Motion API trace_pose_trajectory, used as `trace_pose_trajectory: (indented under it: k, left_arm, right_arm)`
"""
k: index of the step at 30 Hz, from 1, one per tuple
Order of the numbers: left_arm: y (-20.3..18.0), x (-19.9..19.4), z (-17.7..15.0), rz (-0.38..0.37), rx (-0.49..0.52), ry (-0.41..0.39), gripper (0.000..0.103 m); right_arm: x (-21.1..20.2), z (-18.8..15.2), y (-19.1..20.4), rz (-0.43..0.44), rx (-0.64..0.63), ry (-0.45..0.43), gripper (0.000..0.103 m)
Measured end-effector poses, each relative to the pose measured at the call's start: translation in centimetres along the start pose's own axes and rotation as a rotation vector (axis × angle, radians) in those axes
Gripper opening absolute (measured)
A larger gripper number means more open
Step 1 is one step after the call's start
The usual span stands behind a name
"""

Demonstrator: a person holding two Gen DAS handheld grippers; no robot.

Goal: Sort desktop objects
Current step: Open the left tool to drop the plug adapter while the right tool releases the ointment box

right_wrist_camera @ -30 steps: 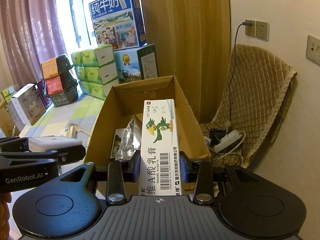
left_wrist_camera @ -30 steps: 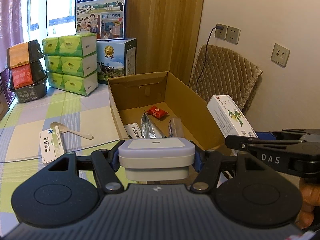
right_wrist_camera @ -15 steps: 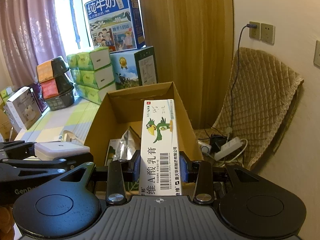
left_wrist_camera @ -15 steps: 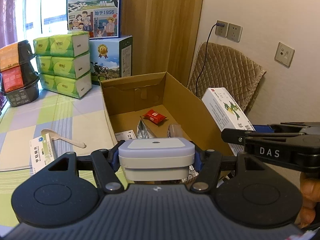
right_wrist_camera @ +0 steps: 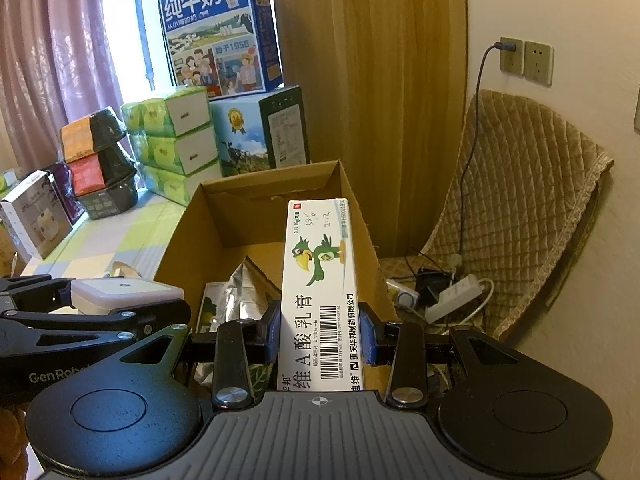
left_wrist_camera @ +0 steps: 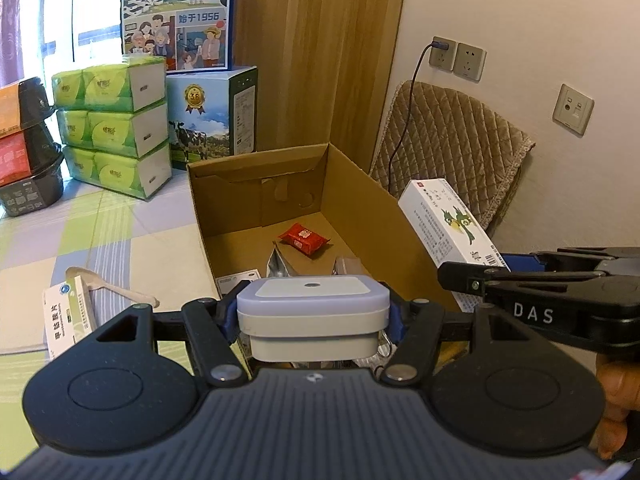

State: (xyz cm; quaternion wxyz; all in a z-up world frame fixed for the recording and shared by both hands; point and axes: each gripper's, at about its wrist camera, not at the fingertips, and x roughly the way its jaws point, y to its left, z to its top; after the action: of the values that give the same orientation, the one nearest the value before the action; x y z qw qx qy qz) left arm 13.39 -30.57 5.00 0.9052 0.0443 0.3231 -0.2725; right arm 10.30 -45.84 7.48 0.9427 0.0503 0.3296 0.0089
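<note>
A table covered with a green, lilac and cream checked cloth [left_wrist_camera: 100, 232] is seen against a wood-panelled corner, with stacked green tissue packs [left_wrist_camera: 116, 128] and milk cartons [left_wrist_camera: 212, 116] at the back. An open cardboard box [left_wrist_camera: 360, 200] is set on the cloth; a red snack packet [left_wrist_camera: 305, 239] and a silver foil pouch [left_wrist_camera: 282, 262] are lying on its floor.

The left gripper [left_wrist_camera: 313, 318] is closed on a small lilac-lidded container [left_wrist_camera: 313, 306], which is held level between the blue pads, just over the near edge of the box. The right gripper [right_wrist_camera: 320, 338] is clamped on a white ointment carton [right_wrist_camera: 320, 280] printed with a green parrot; the carton is pointed forward over the right-hand part of the box, above the box floor.

On the cloth to the left of the box, a small white medicine box [left_wrist_camera: 68, 312] is lying beside a pale spoon [left_wrist_camera: 108, 286], well apart from both grippers.
</note>
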Motion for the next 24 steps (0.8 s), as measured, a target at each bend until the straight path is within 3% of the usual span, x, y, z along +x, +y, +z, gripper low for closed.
trace_pose_trajectory:
  k: [8,19,23,24]
  left_arm:
    - [1.1,2.3,1.3,0.013,-0.01,0.007,0.062]
    - [4.9,-0.1,0.6,0.032,-0.112,-0.023,0.063]
    - [5.6,-1.0,-0.3,0.043,-0.141,-0.026,0.067]
    - [5.8,-1.2,-0.6,0.048,-0.146,-0.026,0.069]
  right_arm:
    - [1.6,0.6,-0.1,-0.002,0.004,0.019,0.036]
    - [2.7,0.9,0.4,0.026,0.017,0.032,0.036]
    - [3.4,1.9,1.2,0.072,0.028,-0.001,0.036]
    - [3.5,2.2,1.2,0.086,0.038,-0.008,0.042]
